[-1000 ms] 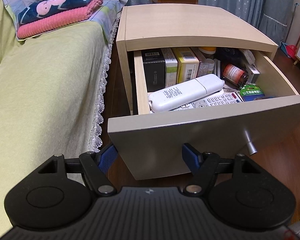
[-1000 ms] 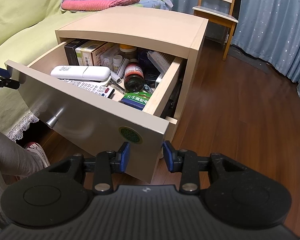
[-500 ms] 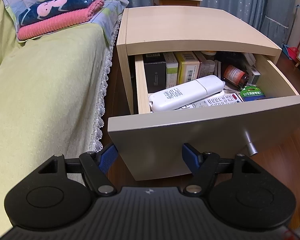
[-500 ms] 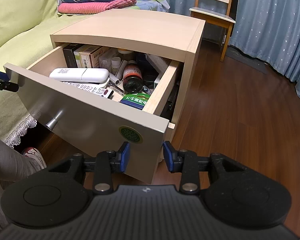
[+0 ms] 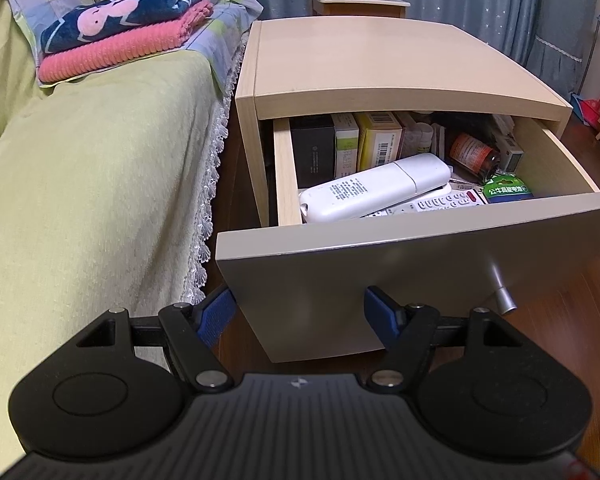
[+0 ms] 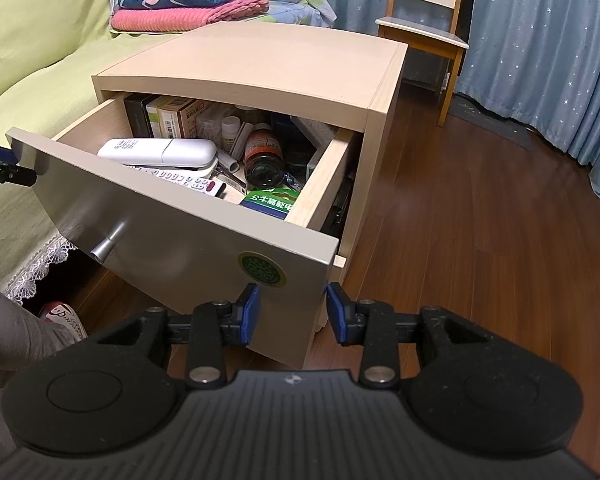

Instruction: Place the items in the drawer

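Open drawer (image 5: 400,280), both grippers empty before its front panel.
Left wrist view: left gripper (image 5: 298,312), jaws spread wide, faces the panel's left end; white remote (image 5: 374,188) lies inside. Right wrist view: right gripper (image 6: 293,312), jaws spread, at the panel's right corner.

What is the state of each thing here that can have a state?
Drawer: open, partly pulled out, full.
White remote: lying flat in the drawer.
Brown bottle: lying on its side.
Left gripper: open, empty.
Right gripper: open, empty.
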`<state>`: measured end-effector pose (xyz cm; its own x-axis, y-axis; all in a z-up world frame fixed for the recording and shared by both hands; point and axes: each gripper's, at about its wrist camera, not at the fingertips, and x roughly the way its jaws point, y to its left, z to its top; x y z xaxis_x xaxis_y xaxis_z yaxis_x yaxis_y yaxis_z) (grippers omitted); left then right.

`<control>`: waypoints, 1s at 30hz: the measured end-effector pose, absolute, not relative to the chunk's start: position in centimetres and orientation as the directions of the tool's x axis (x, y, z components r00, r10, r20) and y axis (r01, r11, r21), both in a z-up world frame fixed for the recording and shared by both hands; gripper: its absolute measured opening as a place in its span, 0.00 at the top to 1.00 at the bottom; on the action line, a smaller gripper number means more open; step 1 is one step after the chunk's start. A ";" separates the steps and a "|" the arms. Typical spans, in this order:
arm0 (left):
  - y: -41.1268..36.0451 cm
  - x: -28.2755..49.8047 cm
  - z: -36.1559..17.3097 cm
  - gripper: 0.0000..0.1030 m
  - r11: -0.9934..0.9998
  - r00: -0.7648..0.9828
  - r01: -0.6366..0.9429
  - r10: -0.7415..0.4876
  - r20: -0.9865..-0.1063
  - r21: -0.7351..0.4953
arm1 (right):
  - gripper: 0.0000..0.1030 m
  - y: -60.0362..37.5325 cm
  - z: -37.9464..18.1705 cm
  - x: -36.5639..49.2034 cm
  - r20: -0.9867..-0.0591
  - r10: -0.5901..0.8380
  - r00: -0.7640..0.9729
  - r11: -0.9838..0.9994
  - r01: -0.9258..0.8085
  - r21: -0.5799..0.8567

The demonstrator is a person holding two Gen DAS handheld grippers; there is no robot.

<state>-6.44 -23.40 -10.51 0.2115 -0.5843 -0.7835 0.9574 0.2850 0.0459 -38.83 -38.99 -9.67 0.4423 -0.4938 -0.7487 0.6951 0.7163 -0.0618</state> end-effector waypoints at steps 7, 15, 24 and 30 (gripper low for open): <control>-23.0 -6.4 -10.8 0.30 0.289 0.211 0.956 -0.585 -0.784 0.042 | 0.68 -38.8 -9.8 -38.7 -0.747 -0.499 0.440 0.711 0.700 -0.063; -22.9 -6.5 -10.9 0.30 0.291 0.208 0.956 -0.583 -0.785 0.037 | 0.68 -38.8 -9.8 -38.8 -0.745 -0.503 0.438 0.707 0.704 -0.064; -22.8 -6.4 -10.7 0.30 0.294 0.213 0.955 -0.580 -0.786 0.042 | 0.68 -38.8 -9.9 -38.9 -0.735 -0.515 0.442 0.688 0.724 -0.047; -23.0 -6.5 -10.6 0.30 0.299 0.226 0.953 -0.576 -0.786 0.054 | 0.69 -38.8 -9.8 -39.0 -0.727 -0.523 0.444 0.675 0.737 -0.035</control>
